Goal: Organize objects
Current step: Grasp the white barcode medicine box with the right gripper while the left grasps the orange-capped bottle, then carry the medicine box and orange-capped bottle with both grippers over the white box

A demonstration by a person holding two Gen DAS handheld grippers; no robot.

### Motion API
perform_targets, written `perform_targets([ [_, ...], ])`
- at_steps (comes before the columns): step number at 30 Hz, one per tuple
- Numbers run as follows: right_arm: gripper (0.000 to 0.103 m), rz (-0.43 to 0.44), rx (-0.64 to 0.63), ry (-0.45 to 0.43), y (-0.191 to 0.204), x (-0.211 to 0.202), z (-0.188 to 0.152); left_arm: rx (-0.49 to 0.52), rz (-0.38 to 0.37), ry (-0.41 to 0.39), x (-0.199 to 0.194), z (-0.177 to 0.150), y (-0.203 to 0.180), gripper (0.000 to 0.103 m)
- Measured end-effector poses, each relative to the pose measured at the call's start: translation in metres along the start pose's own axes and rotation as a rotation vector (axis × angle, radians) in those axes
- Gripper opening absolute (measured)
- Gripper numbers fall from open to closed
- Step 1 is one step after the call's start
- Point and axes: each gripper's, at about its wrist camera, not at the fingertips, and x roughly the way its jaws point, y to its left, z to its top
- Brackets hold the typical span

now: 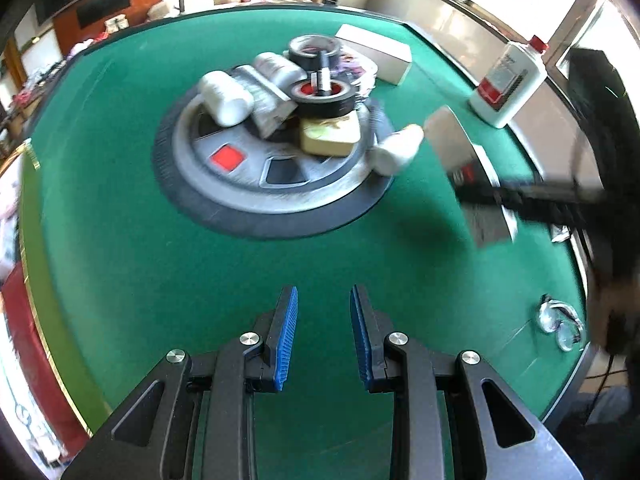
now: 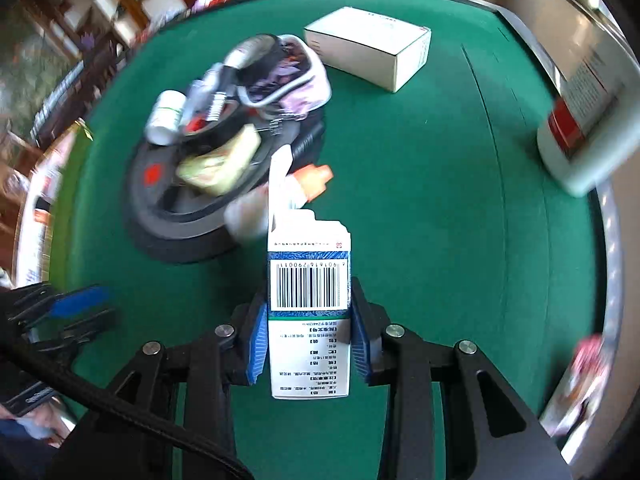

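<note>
My right gripper [image 2: 308,308] is shut on a small white carton [image 2: 308,280] with a barcode and an open top flap, held above the green felt. The left wrist view shows the same carton [image 1: 456,144] blurred at the right, with the right gripper [image 1: 520,196] on it. My left gripper [image 1: 323,294] stands open over bare felt, nothing between its blue pads. On the grey round disc [image 1: 248,184] lies a pile: two black tape rolls [image 1: 322,98], white bottles [image 1: 224,98] and a yellowish box [image 1: 330,134]. A small white bottle with an orange cap [image 2: 316,178] lies at the disc's edge.
A white rectangular box [image 2: 368,46] sits on the felt behind the pile. A large white bottle with a red cap [image 1: 508,80] stands on the table's right rim. Some shiny glass pieces [image 1: 560,320] lie near the right edge. A floral pouch [image 2: 288,76] rests at the back of the pile.
</note>
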Motion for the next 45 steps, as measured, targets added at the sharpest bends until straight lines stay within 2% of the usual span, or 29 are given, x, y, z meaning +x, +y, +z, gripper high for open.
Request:
perform_targets([
  [3,0.032,0.023,0.093,-0.022,-0.005,-0.02,-0.036,0.045,-0.044,0.0,0.002,0.017,-0.01,0.024],
  [6,0.032,0.082,0.168,-0.018,-0.011,-0.031,-0.07,0.132,-0.073,-0.005,0.006,0.04,-0.026,0.029],
  [7,0.032,0.095,0.188,-0.023,0.001,-0.034,-0.072,0.172,-0.083,-0.006,0.009,0.048,-0.033,0.029],
  [10,0.032,0.091,0.214,-0.04,-0.005,-0.039,-0.087,0.288,-0.126,0.016,0.015,0.071,-0.054,0.029],
  [12,0.032,0.1,0.234,-0.052,-0.007,-0.042,-0.096,0.338,-0.1,-0.005,0.019,0.084,-0.063,0.029],
  [16,0.032,0.095,0.264,-0.057,-0.018,-0.046,-0.113,0.407,-0.094,0.001,0.032,0.109,-0.075,0.03],
  [23,0.032,0.105,0.313,-0.062,-0.02,-0.037,-0.112,0.506,-0.035,0.052,0.06,0.124,-0.087,0.03],
  [26,0.032,0.115,0.33,-0.057,-0.024,-0.045,-0.13,0.517,-0.007,0.068,0.069,0.126,-0.088,0.03],
  [31,0.032,0.115,0.333,-0.06,-0.025,-0.046,-0.133,0.544,0.005,0.11,0.089,0.123,-0.088,0.029],
  [33,0.032,0.115,0.336,-0.059,-0.026,-0.046,-0.134,0.542,0.023,0.12,0.096,0.12,-0.087,0.023],
  [34,0.032,0.117,0.341,-0.058,-0.026,-0.045,-0.135,0.539,0.027,0.096,0.094,0.118,-0.087,0.022],
  [39,0.032,0.121,0.342,-0.058,-0.025,-0.043,-0.132,0.445,0.002,0.079,0.083,0.098,-0.078,0.022],
  [45,0.032,0.121,0.334,-0.057,-0.014,-0.037,-0.125,0.305,-0.056,0.062,0.048,0.04,-0.052,0.022],
])
